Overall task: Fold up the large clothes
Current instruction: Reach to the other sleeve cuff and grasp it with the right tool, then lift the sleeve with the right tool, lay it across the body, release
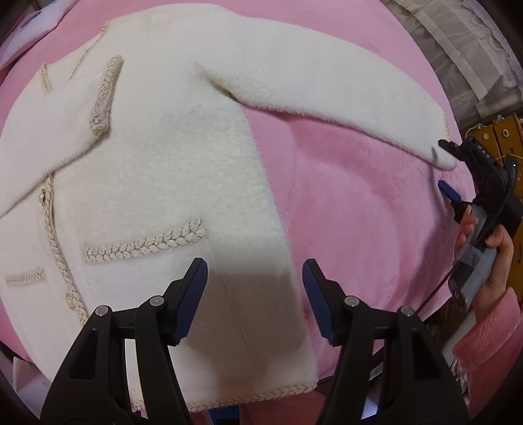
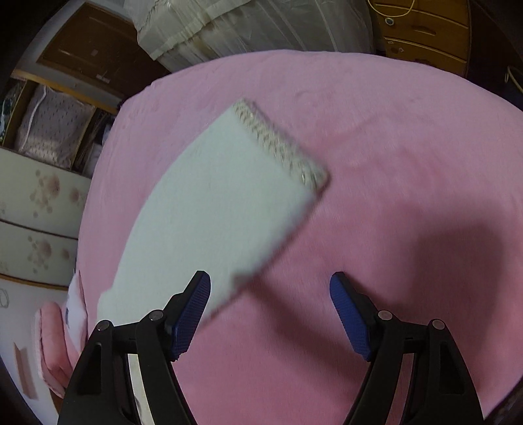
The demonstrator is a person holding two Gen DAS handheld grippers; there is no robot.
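A cream fuzzy jacket [image 1: 170,170] with braided trim lies flat, front up, on the pink blanket [image 1: 359,212]. Its one sleeve [image 1: 327,94] stretches out to the right. My left gripper [image 1: 255,294] hangs open over the jacket's lower side edge, near the braided pocket [image 1: 147,243], with nothing pinched. In the left wrist view my right gripper [image 1: 444,166] stands open at the sleeve's end, held by a hand [image 1: 497,255]. In the right wrist view the sleeve [image 2: 212,222] with its braided cuff [image 2: 281,144] lies ahead and left of the open right gripper [image 2: 271,310]; the left finger [image 2: 193,310] overlaps its edge.
The pink blanket [image 2: 392,196] covers a bed. A pale curtain [image 2: 248,29] and wooden drawers [image 2: 425,36] stand beyond its far edge. Floral storage boxes [image 2: 39,212] and a pink cushion [image 2: 52,353] sit at the left. A pink sleeve [image 1: 490,353] covers the person's arm.
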